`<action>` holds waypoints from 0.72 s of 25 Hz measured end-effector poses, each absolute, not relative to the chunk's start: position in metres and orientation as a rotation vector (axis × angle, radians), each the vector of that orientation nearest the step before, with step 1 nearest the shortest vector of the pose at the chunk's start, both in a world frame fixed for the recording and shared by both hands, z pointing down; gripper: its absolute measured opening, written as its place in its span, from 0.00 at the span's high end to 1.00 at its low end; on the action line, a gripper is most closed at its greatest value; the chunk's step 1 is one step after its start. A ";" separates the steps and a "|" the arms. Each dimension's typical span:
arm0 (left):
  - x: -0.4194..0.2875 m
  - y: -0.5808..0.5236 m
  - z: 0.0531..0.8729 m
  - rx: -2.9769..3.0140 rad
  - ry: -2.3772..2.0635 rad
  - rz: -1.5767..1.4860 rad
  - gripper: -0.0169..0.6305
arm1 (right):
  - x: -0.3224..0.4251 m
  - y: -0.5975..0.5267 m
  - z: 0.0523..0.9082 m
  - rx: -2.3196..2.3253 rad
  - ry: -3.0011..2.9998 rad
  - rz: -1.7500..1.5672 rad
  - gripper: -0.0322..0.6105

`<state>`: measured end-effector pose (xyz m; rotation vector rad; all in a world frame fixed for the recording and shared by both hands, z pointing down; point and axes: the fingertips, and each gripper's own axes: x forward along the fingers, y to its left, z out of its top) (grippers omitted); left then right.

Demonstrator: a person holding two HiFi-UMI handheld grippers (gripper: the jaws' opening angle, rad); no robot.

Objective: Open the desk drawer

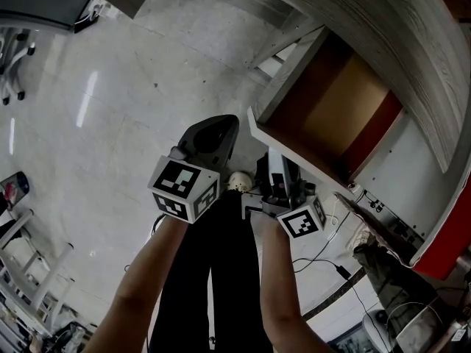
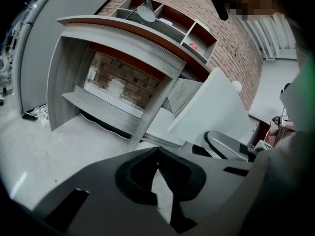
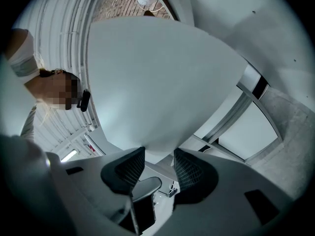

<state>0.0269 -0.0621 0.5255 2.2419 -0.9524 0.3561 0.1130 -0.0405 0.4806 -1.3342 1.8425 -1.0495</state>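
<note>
Several cables lie near the open drawer.

The drawer stood pulled out from under the desk. The right gripper sat at its front edge, the left gripper just left of it. Cables lay on the floor, further right.

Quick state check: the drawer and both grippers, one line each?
desk drawer: open, pulled out from under the desk top, brown inside showing.
left gripper: shut, nothing between its jaws.
right gripper: open, jaws apart, with the lower edge of the drawer front at their tips.
</note>
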 end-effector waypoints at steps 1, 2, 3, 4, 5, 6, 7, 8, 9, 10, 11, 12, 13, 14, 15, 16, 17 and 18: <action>0.026 -0.061 0.527 2.239 -0.952 0.357 0.97 | 0.113 -0.041 0.484 -1.324 1.854 -1.051 0.66; 0.025 -0.061 0.529 2.236 -0.952 0.357 0.97 | 0.113 -0.041 0.488 -1.313 1.867 -1.055 0.66; 0.024 -0.060 0.531 2.234 -0.952 0.359 0.97 | 0.113 -0.041 0.493 -1.307 1.881 -1.061 0.66; 0.023 -0.060 0.533 2.231 -0.953 0.360 0.97 | 0.113 -0.042 0.496 -1.305 1.894 -1.064 0.66; 0.022 -0.059 0.535 2.229 -0.955 0.362 0.97 | 0.113 -0.044 0.497 -1.303 1.905 -1.061 0.66; 0.021 -0.058 0.536 2.226 -0.957 0.363 0.97 | 0.113 -0.046 0.499 -1.301 1.918 -1.060 0.66; 0.020 -0.057 0.538 2.222 -0.959 0.364 0.97 | 0.114 -0.047 0.502 -1.305 1.930 -1.065 0.66; 0.020 -0.056 0.538 2.218 -0.962 0.363 0.97 | 0.115 -0.046 0.507 -1.316 1.935 -1.078 0.66; 0.019 -0.056 0.539 2.215 -0.965 0.362 0.97 | 0.116 -0.046 0.513 -1.329 1.932 -1.094 0.66; 0.019 -0.055 0.539 2.213 -0.967 0.359 0.97 | 0.117 -0.046 0.517 -1.344 1.929 -1.104 0.66; 0.020 -0.056 0.538 2.212 -0.969 0.356 0.97 | 0.118 -0.048 0.520 -1.358 1.929 -1.109 0.67; 0.020 -0.056 0.537 2.212 -0.971 0.353 0.97 | 0.118 -0.049 0.522 -1.369 1.935 -1.108 0.67; 0.020 -0.056 0.537 2.213 -0.973 0.349 0.97 | 0.118 -0.051 0.524 -1.376 1.945 -1.105 0.68; 0.020 -0.056 0.536 2.214 -0.974 0.346 0.97 | 0.118 -0.052 0.525 -1.379 1.956 -1.104 0.68; 0.020 -0.056 0.536 2.214 -0.975 0.343 0.97 | 0.116 -0.052 0.526 -1.379 1.970 -1.105 0.75; 0.019 -0.056 0.536 2.215 -0.976 0.342 0.97 | 0.115 -0.053 0.527 -1.379 1.980 -1.108 0.82; 0.019 -0.057 0.537 2.215 -0.979 0.342 0.97 | 0.114 -0.053 0.527 -1.379 1.984 -1.112 0.82; 0.018 -0.057 0.537 2.214 -0.983 0.342 0.97 | 0.114 -0.053 0.527 -1.376 1.982 -1.115 0.82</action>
